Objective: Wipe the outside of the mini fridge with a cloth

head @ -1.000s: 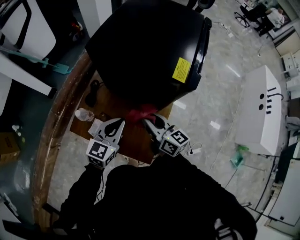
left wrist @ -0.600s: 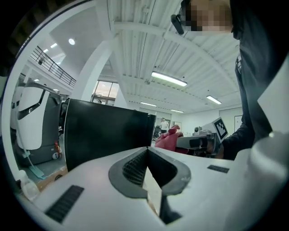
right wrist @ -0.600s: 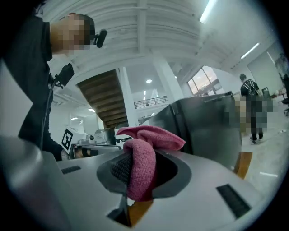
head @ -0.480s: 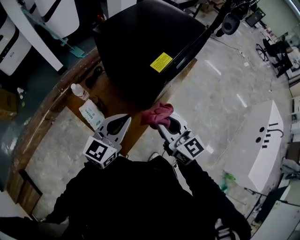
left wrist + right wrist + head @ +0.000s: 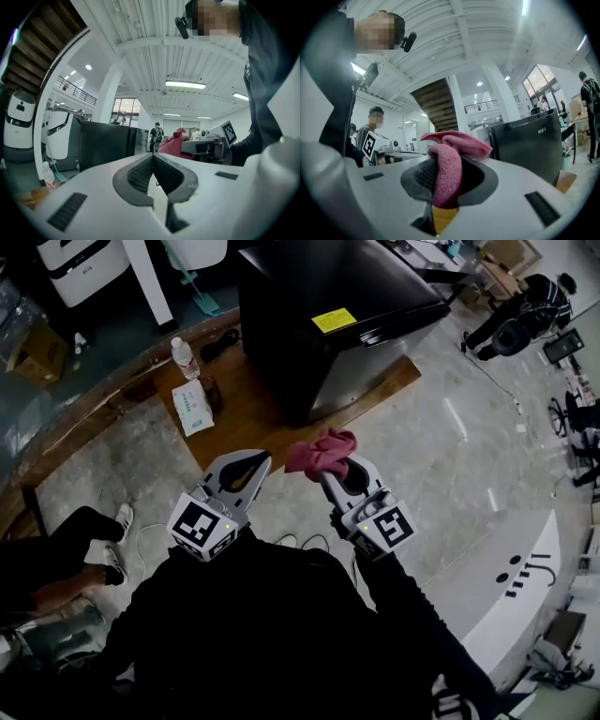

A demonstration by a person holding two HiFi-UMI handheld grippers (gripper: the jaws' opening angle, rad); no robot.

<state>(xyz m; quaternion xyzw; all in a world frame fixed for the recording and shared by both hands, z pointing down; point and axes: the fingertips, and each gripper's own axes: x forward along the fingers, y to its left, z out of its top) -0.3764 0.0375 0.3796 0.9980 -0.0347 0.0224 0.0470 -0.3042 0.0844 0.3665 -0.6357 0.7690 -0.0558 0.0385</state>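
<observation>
Between the jaws of the right tool [image 5: 445, 174] bulges a crumpled pink cloth [image 5: 451, 154]; left tool [image 5: 153, 158] closed, empty.

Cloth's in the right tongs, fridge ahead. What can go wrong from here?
1. The cloth is pinched as a bunch in the right tongs, with a loose wad sticking out past the tips. Dragging it over the mini fridge may pull it free.
2. A water bottle and a wipes pack sit on the wooden platform beside the fridge. Wiping that side could topple the bottle.
</observation>
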